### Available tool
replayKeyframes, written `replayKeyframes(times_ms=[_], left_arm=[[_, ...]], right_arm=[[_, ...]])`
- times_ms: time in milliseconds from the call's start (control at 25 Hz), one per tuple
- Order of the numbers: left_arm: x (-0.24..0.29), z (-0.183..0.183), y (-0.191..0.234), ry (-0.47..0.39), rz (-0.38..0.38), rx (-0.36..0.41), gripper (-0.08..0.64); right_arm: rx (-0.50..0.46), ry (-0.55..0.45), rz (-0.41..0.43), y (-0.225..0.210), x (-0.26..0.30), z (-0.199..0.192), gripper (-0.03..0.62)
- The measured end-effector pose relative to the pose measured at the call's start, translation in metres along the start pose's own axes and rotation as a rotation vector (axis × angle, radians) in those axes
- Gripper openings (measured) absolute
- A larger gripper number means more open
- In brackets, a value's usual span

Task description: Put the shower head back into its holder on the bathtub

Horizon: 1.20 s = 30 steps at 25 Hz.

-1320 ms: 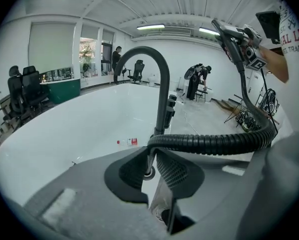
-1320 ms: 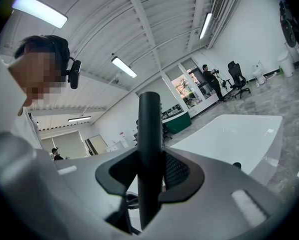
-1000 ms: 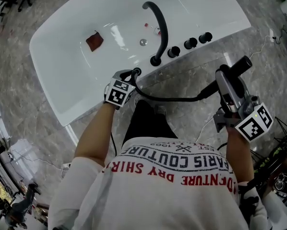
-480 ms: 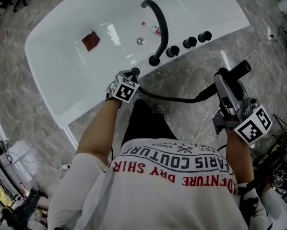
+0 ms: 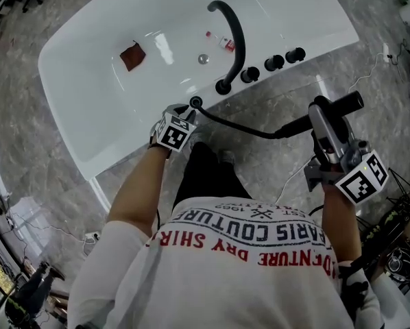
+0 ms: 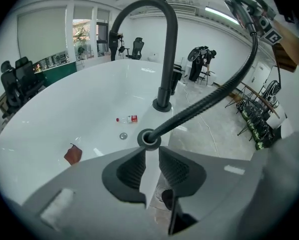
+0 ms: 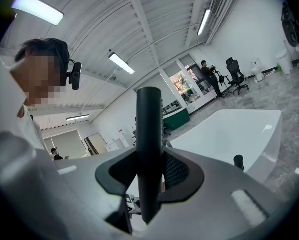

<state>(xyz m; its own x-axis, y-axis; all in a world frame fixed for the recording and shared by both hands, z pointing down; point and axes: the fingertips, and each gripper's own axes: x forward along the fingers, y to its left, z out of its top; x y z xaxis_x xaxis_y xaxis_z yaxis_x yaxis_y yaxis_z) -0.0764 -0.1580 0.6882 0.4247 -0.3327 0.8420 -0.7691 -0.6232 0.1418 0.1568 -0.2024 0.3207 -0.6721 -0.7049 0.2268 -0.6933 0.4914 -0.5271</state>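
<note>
The black shower head (image 5: 344, 103) sticks out of my right gripper (image 5: 323, 115), which is shut on its handle (image 7: 149, 149) out over the floor, right of the white bathtub (image 5: 88, 115). Its black hose (image 5: 249, 129) runs left to the round holder (image 5: 195, 102) on the tub's near rim. My left gripper (image 5: 186, 110) points down just before that holder. Its jaws are opening, with nothing between them in the left gripper view. The holder ring (image 6: 148, 139) and the hose's end lie just beyond the left gripper (image 6: 151, 153).
A black arched faucet (image 5: 231, 33) and three black knobs (image 5: 273, 62) stand on the rim right of the holder. Inside the tub lie a red cloth (image 5: 131, 55), a small bottle (image 5: 220, 41) and the drain (image 5: 203, 59). Grey marble floor (image 5: 273, 163) surrounds the tub.
The hose sagged in a loop below my left gripper; now it runs straighter from the holder to the shower head. My left gripper has sunk a little toward the rim. The right gripper has kept still.
</note>
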Motion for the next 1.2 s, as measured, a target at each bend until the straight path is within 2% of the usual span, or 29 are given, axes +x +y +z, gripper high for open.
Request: replayKeyframes(times_ms=[200,400,520,680,840,1000,1200], left_arm=[[-0.027,0.006,-0.009,-0.060,-0.013,-0.060,0.091],[-0.073,0.025,-0.026,-0.179,-0.028,-0.155,0.089],[-0.102,0.035,-0.034,-0.252,-0.033,-0.183,0.087],[-0.142,0.049,-0.034,-0.345,-0.014,-0.221,0.006],[-0.178,0.067,-0.038,-0.429,-0.058,-0.286,0.005],[-0.197,0.076,-0.041,-0.476,-0.101,-0.290,0.005],[-0.209,0.078,-0.040,-0.492,-0.135,-0.290,0.005]], right_arm=[[-0.021,0.010,0.039,0.011,0.008,0.003,0.120],[-0.055,0.039,0.107,0.031,0.025,-0.002,0.118],[-0.104,0.065,0.151,0.049,0.039,-0.010,0.118],[-0.178,0.107,0.201,0.069,0.064,-0.024,0.118],[-0.275,0.160,0.248,0.080,0.094,-0.046,0.118],[-0.318,0.195,0.245,0.080,0.126,-0.071,0.120],[-0.336,0.233,0.219,0.075,0.159,-0.103,0.118]])
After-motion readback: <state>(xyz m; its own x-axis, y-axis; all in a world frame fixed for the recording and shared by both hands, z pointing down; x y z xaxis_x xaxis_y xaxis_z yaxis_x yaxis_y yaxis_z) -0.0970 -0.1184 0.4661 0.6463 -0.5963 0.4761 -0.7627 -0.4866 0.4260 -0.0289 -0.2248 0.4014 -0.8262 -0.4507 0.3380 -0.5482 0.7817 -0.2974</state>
